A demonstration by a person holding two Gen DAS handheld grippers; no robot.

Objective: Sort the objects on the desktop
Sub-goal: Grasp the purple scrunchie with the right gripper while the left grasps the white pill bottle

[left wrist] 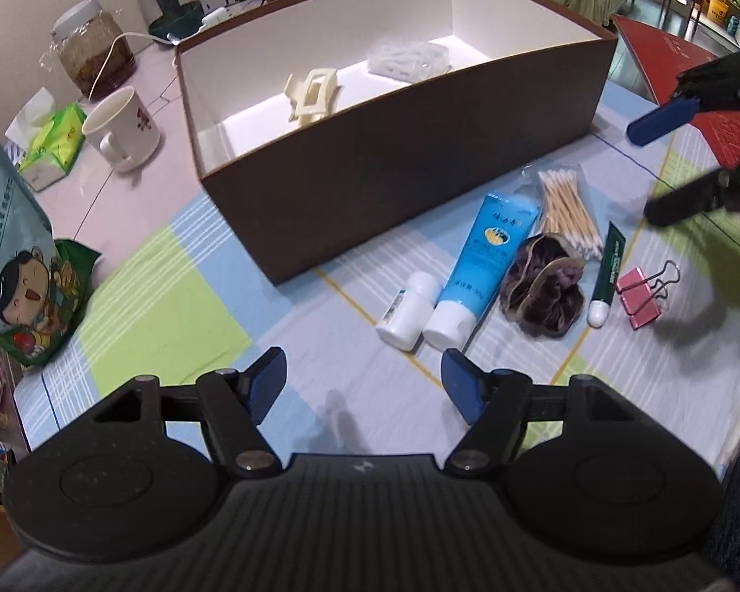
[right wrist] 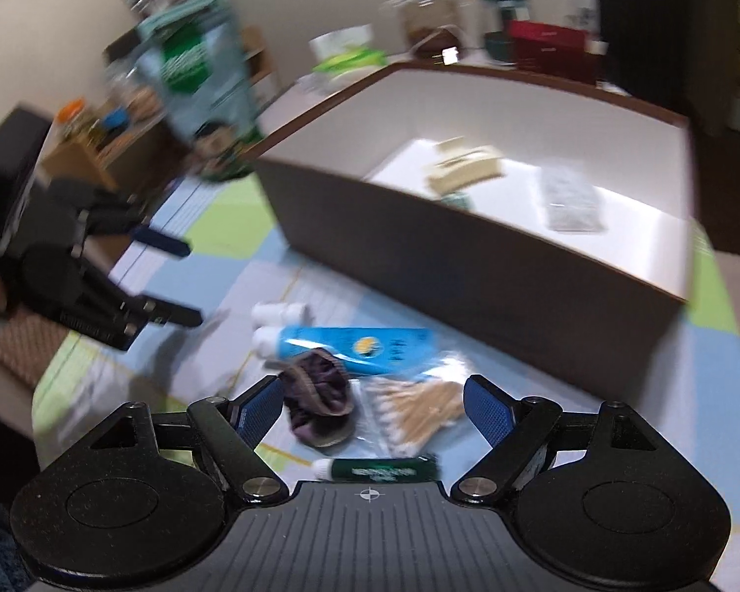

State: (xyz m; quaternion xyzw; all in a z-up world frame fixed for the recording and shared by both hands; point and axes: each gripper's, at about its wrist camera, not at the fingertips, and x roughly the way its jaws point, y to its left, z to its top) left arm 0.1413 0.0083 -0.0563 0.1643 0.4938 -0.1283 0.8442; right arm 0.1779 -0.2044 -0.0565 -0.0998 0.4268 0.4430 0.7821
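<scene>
both grippers, left (left wrist: 364, 385) and right (right wrist: 365, 412), are held wide open and empty, right low over the scrunchie (right wrist: 320, 407), likely for a grasp; clip (left wrist: 312, 94) and packet (left wrist: 409, 60) are in the box (left wrist: 394, 163), other items lined up beside it.

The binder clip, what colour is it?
Pink binder clip, with wire handles; seen best in left wrist view.

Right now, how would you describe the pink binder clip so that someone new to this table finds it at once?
Start at the big brown box on the checked cloth. In front of it lies a row of small items; follow it past the blue tube, the purple scrunchie and the thin green tube. The pink binder clip ends that row: the only pink thing, with wire handles.
</scene>
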